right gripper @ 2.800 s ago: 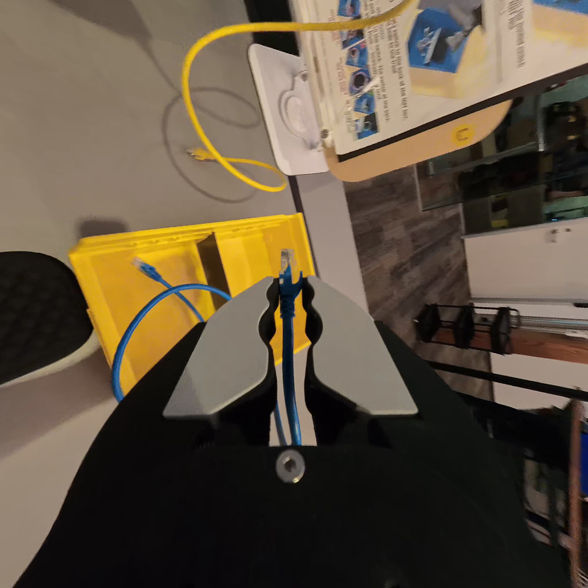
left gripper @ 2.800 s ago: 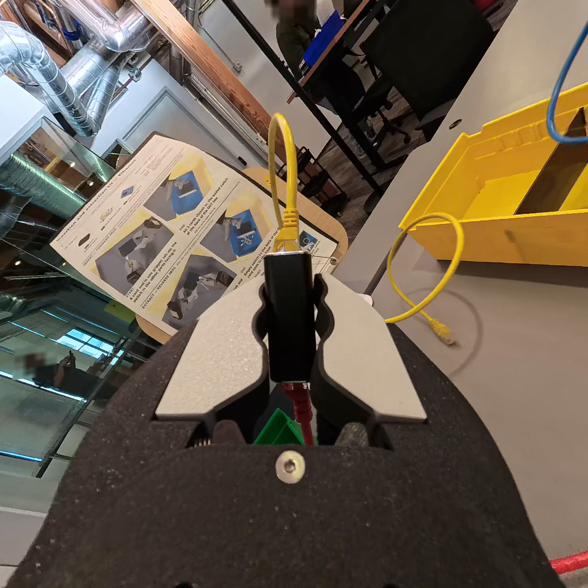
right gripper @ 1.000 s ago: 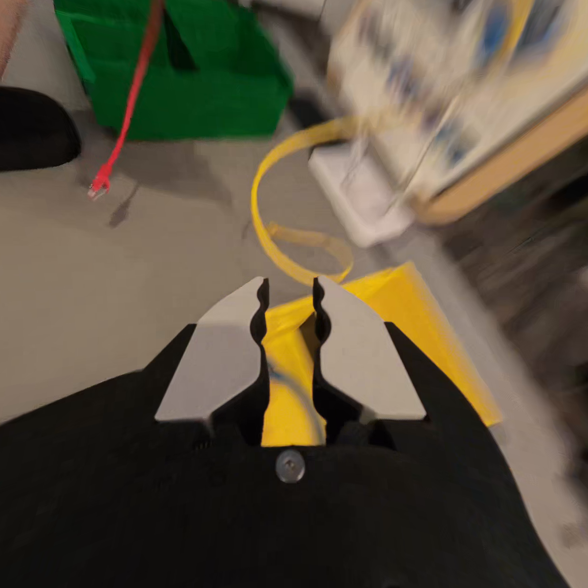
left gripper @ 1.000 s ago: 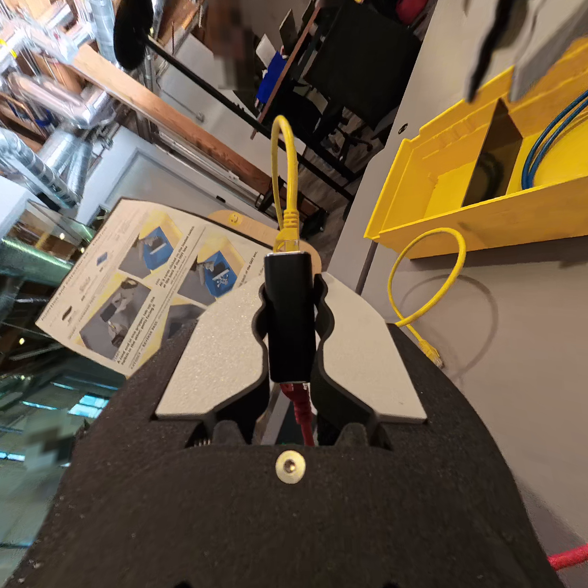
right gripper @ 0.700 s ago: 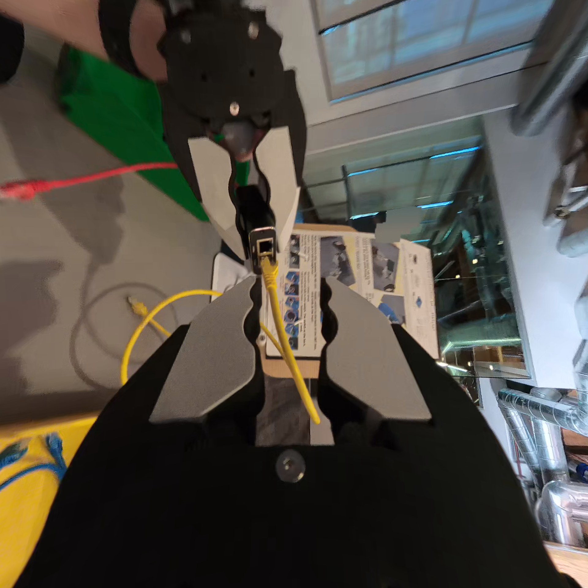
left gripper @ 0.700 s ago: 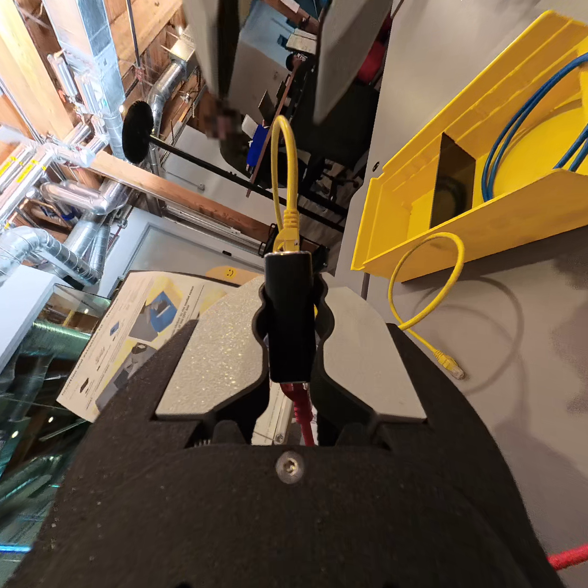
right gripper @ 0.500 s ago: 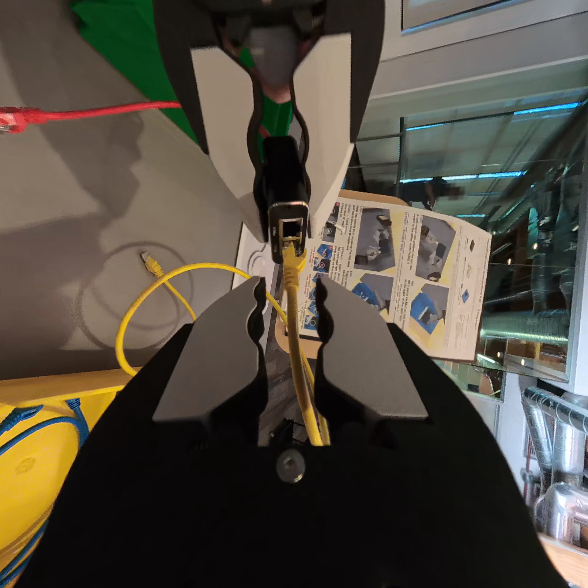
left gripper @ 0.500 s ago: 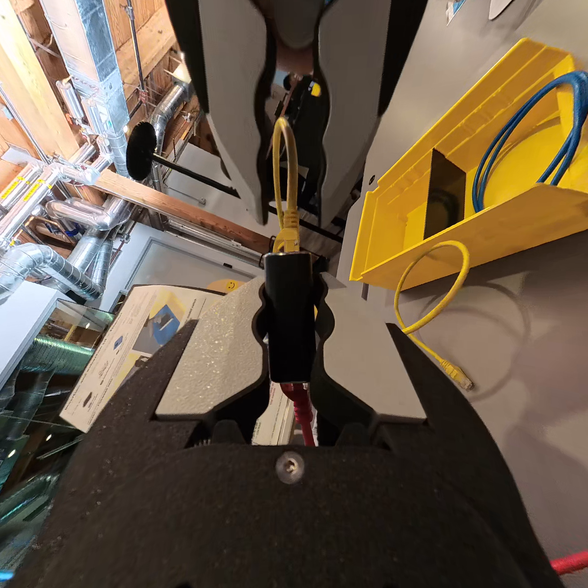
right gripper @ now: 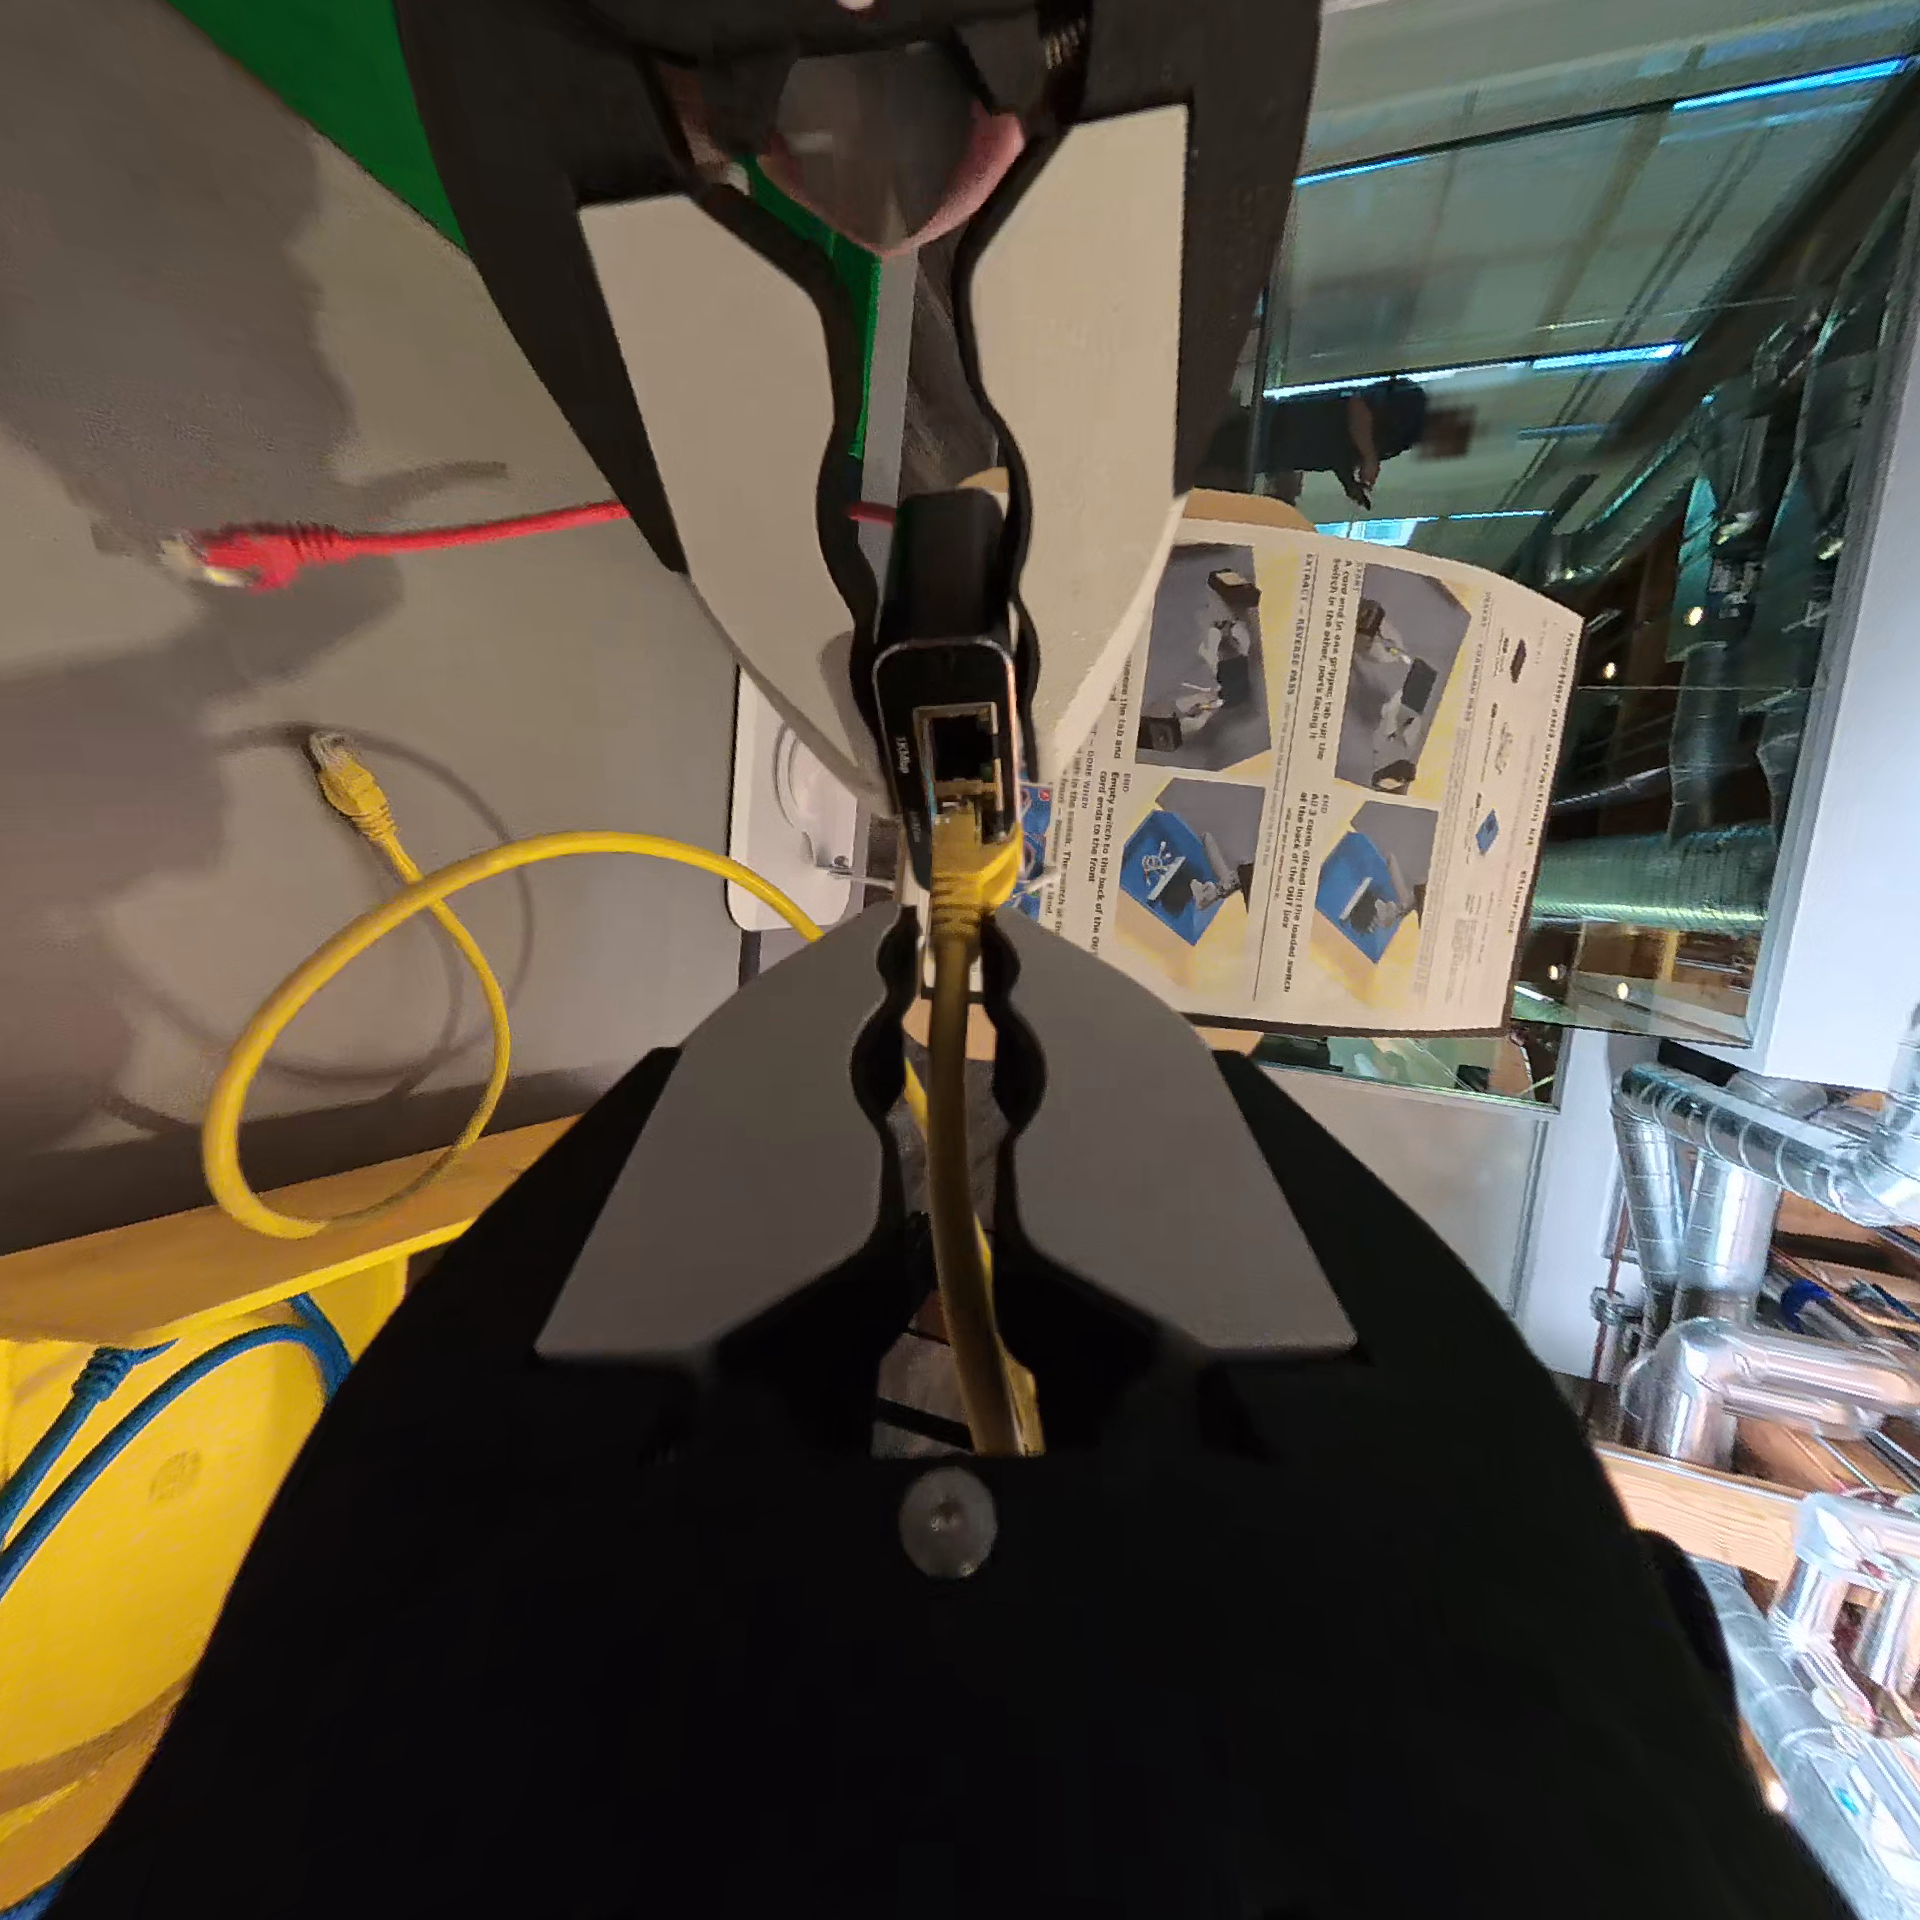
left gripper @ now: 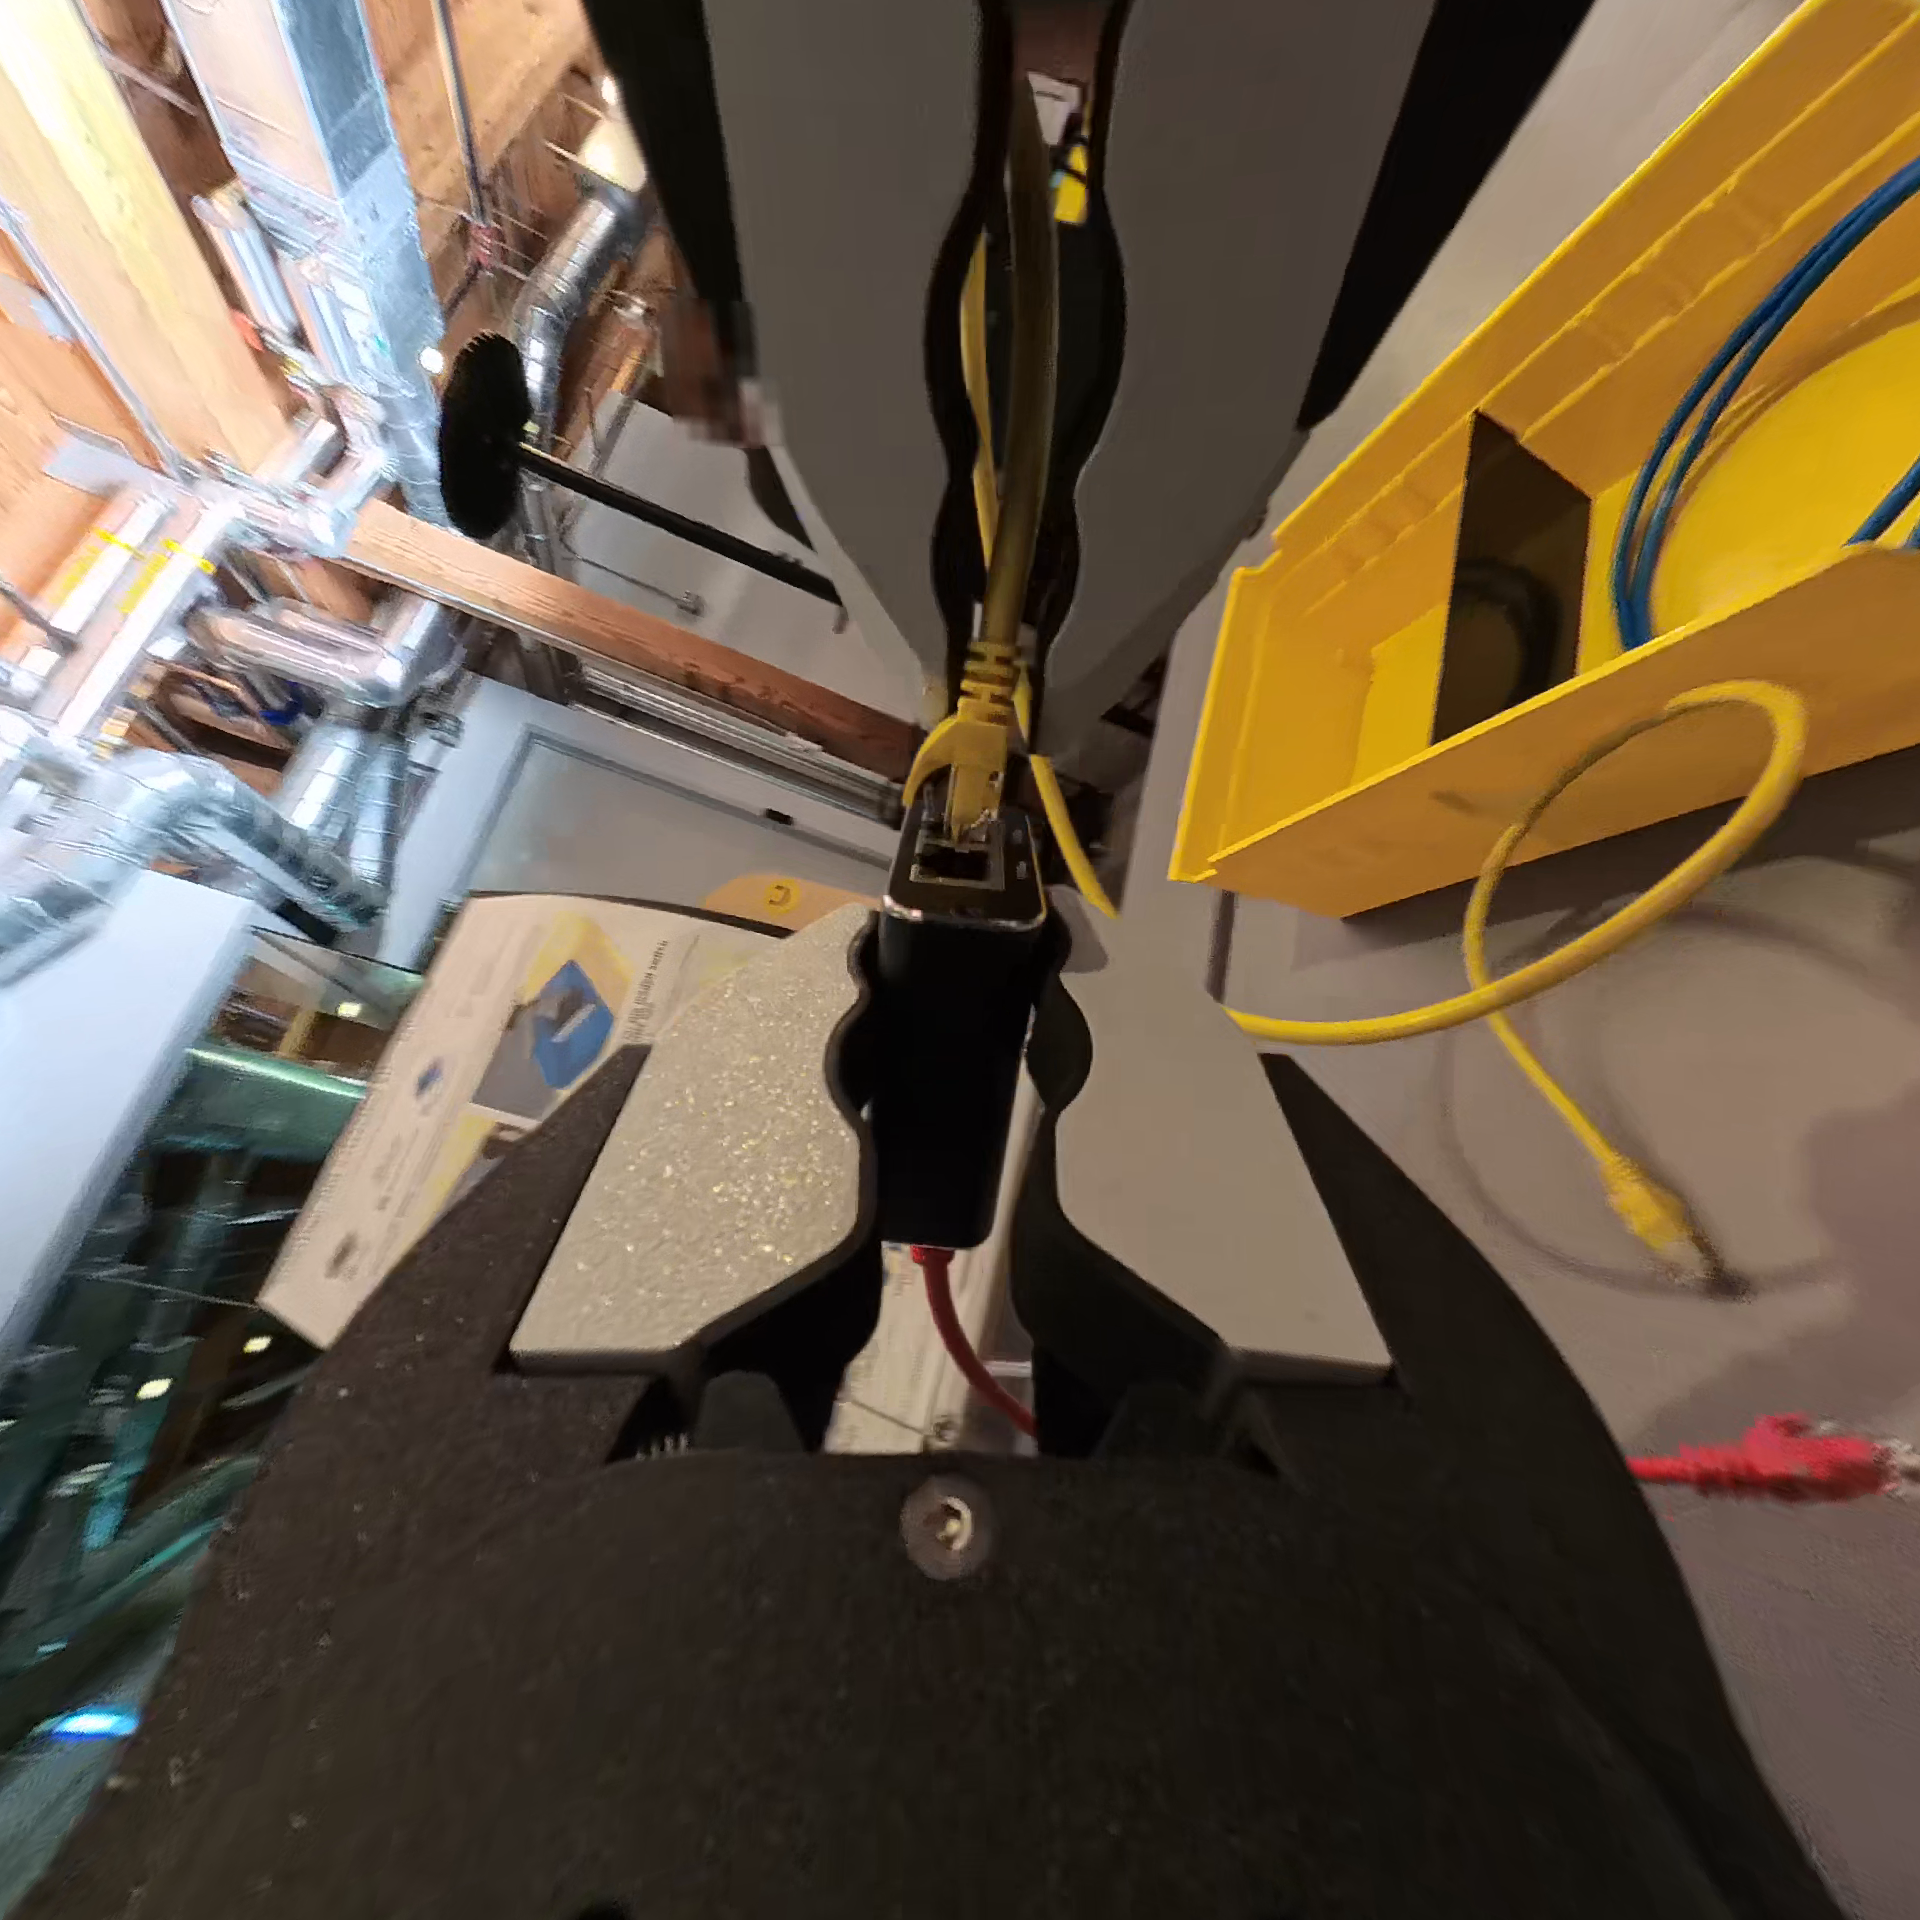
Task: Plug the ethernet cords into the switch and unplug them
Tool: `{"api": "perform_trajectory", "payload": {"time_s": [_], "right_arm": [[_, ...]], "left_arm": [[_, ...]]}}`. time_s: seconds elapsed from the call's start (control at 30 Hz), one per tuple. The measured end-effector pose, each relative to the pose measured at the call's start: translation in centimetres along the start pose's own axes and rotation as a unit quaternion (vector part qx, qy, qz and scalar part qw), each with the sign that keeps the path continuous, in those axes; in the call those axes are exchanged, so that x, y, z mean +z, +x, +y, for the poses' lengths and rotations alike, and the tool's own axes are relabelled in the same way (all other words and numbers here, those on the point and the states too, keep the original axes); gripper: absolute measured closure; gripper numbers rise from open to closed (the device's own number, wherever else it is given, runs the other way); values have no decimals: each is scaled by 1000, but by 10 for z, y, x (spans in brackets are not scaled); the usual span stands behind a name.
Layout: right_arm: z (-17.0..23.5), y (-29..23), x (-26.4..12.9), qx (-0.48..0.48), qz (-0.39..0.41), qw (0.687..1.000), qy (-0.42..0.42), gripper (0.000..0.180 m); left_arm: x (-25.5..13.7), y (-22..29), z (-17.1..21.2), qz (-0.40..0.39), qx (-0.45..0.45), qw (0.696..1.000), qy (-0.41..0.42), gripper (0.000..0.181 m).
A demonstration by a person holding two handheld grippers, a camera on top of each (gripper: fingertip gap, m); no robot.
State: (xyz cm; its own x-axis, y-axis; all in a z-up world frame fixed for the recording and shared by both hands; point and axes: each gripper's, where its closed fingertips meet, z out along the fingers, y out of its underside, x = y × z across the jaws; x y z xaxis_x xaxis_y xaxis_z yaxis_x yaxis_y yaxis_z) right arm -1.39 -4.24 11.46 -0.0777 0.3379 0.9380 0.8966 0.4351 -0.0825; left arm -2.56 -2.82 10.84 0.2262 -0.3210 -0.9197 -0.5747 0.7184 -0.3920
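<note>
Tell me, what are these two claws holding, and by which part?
The left gripper clamps the black switch by its sides. The right gripper pinches the yellow cord just behind its plug.

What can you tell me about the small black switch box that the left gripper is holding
The switch is a small black box, smooth like plastic, with a shiny metal-rimmed end face. It is clamped lengthwise between the left gripper's grey fingers, port end outward. That face shows one empty port beside a port taking the yellow cord's plug, which the right gripper grips. A red cord leaves its back end. It is held above the grey table.
</note>
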Motion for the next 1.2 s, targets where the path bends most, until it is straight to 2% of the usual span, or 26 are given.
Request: {"api": "perform_trajectory", "payload": {"time_s": [0.1,0.43,0.63,0.8,1.03,1.2], "right_arm": [[-5,3,-6,23,-12,999,19,154],[-16,12,-17,-96,-15,995,18,160],[-24,15,-20,-63,-10,996,55,161],[-24,14,-17,-55,22,996,59,163],[-18,11,-15,-51,11,998,38,165],[-17,20,-15,-41,51,998,22,165]], "left_arm": [[-2,-4,-4,-18,16,1000,3,156],[-9,-10,-17,-36,32,999,11,156],[-14,-13,-21,-40,35,998,17,156],[-12,-12,-18,-33,29,999,12,156],[-7,-6,-24,-31,34,999,14,156],[-2,-19,-23,-92,21,995,7,150]]}}
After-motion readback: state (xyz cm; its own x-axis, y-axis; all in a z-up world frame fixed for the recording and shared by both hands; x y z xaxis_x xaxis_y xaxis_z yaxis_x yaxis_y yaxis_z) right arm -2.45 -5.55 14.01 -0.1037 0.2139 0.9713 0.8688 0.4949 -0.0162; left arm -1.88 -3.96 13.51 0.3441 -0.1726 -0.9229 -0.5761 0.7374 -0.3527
